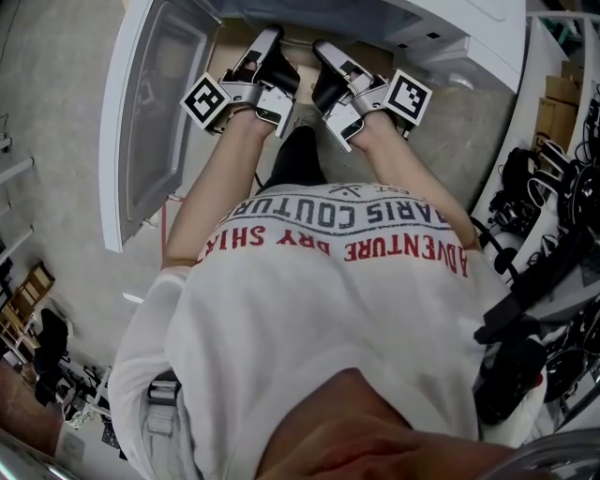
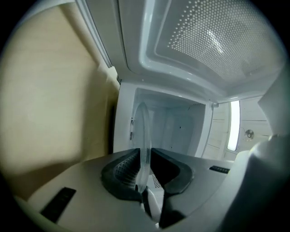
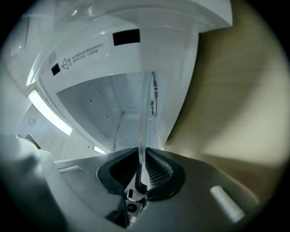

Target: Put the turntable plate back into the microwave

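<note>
So, from the head view: on the far left the microwave's door [image 1: 150, 112] hangs wide open over the grey floor [image 1: 47, 112], window panel facing up at the camera. Just right of it a strip of tan surface [image 1: 234, 42] shows under the microwave [image 1: 469, 28].

The person [image 1: 319, 309], in a white T-shirt with red and grey lettering, has both arms stretched toward the opening. The left gripper [image 1: 272, 42] and right gripper [image 1: 323, 52] sit side by side, close together, each with its marker cube [image 1: 206, 101] sticking outward.

In the left gripper view, the left gripper [image 2: 145, 156] has its dark ribbed fingers [image 2: 122, 170] clamped onto the rim of the clear glass turntable plate [image 2: 144, 136]. You see the plate edge-on, a thin see-through sliver running up from the grip, right in front of the white cavity. The door's perforated window [image 2: 213, 41] fills the top of that view.

The right gripper view shows the same deal mirrored: the right gripper [image 3: 141, 158] has its fingers [image 3: 158, 170] pinched tight on the opposite rim of the plate [image 3: 145, 113], again edge-on against the open cavity [image 3: 104, 108].

So the plate is held between the two grippers at the mouth of the microwave, off the cavity floor. I can't tell how far in its far edge reaches.

Over on the far right of the head view there's a pile of black gear and cables [image 1: 553, 216].
</note>
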`<action>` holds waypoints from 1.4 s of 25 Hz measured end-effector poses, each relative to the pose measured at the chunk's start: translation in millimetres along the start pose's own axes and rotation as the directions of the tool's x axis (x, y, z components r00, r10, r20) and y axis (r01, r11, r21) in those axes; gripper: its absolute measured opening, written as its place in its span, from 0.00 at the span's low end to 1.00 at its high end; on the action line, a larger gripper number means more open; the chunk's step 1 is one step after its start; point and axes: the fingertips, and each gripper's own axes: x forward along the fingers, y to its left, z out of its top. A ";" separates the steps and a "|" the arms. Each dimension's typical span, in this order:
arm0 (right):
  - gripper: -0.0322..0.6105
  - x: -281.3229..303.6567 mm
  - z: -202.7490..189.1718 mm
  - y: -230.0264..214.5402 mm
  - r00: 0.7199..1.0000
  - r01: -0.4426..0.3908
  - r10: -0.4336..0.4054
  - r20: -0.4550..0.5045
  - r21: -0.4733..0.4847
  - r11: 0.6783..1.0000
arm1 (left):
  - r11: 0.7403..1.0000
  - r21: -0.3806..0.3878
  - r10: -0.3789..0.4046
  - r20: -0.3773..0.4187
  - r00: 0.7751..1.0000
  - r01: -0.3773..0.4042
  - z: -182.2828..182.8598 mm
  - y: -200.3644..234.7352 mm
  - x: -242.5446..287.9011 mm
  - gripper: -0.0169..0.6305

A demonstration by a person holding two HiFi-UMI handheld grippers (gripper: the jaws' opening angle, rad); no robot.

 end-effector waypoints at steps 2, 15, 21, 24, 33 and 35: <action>0.11 2.3 -0.9 1.8 1.000 -0.005 0.005 0.001 -0.002 1.000 | 1.000 0.013 -0.010 0.014 1.000 0.010 1.7 -3.3 -0.6 0.12; 0.11 12.6 2.8 -0.7 0.999 0.006 -0.006 0.040 -0.007 1.000 | 0.999 0.040 0.028 -0.059 0.998 -0.026 -14.6 -1.4 -8.7 0.15; 0.11 24.1 8.9 -1.7 0.999 -0.009 0.009 0.045 0.008 1.000 | 0.998 0.035 0.048 -0.057 0.997 -0.047 -8.3 4.9 3.9 0.09; 0.11 26.8 14.2 -1.1 0.998 -0.010 0.009 0.057 0.013 1.000 | 0.998 0.040 0.042 -0.065 0.997 -0.040 -6.5 2.8 10.4 0.09; 0.11 42.9 21.5 -2.7 0.997 0.039 -0.037 0.075 -0.021 0.999 | 0.998 0.036 0.061 -0.060 0.996 -0.059 9.8 5.9 23.2 0.09; 0.11 43.3 25.1 -6.0 0.995 0.062 -0.058 0.083 -0.038 0.997 | 0.996 0.047 0.072 -0.059 0.996 -0.069 10.3 10.1 26.7 0.09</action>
